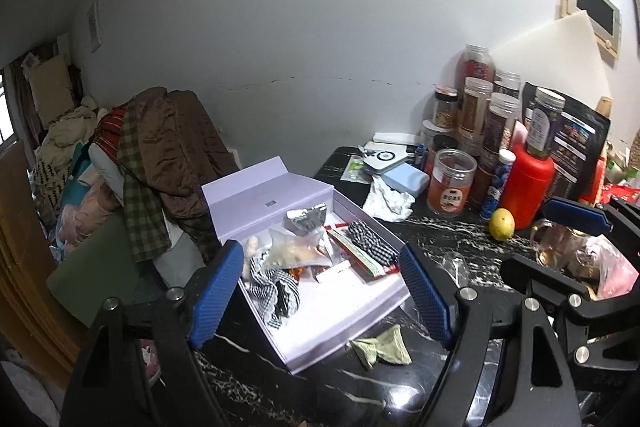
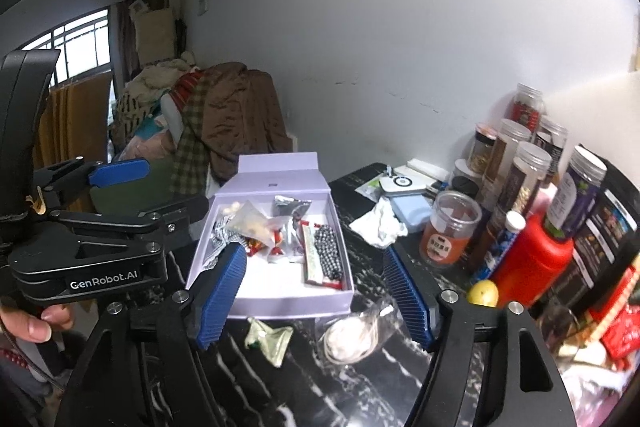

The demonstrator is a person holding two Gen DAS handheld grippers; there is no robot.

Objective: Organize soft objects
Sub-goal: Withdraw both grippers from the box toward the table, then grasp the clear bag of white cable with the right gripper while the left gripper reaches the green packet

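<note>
Soft objects, mostly boxed already. Both sets of jaws spread wide and holding nothing: left gripper (image 1: 320,291) raised over the near end of the lilac box (image 1: 344,311), right gripper (image 2: 316,291) raised over the box's front wall and the dark marble table (image 2: 280,387).

Just outside that wall, two strays on the marble: a crumpled green packet (image 2: 269,341) and, beside it, a clear bag (image 2: 358,335) with something pale inside.

Inside the box: checkered cloth (image 1: 276,291), beaded strand (image 2: 329,253), snack pouches (image 1: 298,247).

Further right, apart from all this: a crumpled white tissue (image 2: 378,221), jars (image 2: 450,233), a red bottle (image 2: 532,259), a lemon (image 2: 483,293).

Probably best done thus: right fingers lowered astride the green packet's bunched middle, closed gently, lifted clear of the wall, released over the bare floor at the box's near end.
</note>
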